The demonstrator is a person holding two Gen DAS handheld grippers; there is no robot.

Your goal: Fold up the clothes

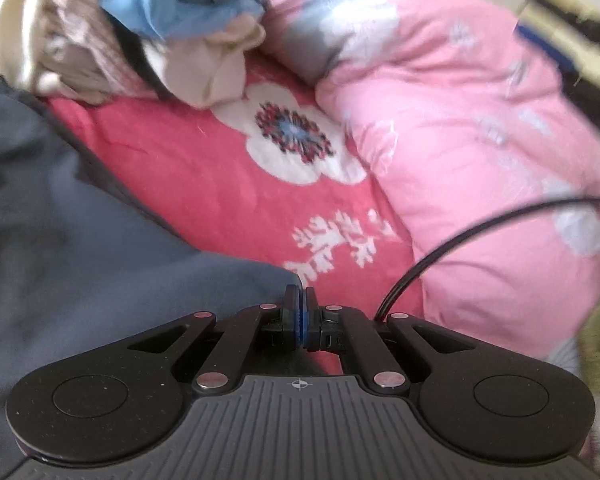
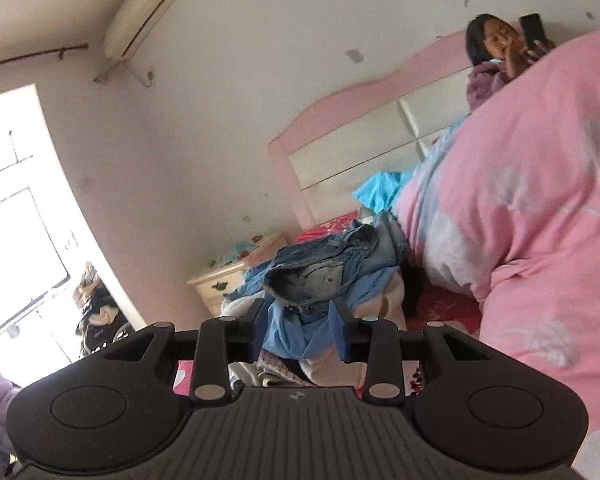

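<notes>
Low down, left gripper point(image 1: 300, 300) clamped on grey garment point(image 1: 80, 220) edge; right gripper point(image 2: 300, 332) apart before clothes pile point(image 2: 324, 264).

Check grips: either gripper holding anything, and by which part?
Left gripper: jaws shut on the dark grey-blue fabric garment, at its edge corner. Right gripper: jaws open, nothing held.
</notes>
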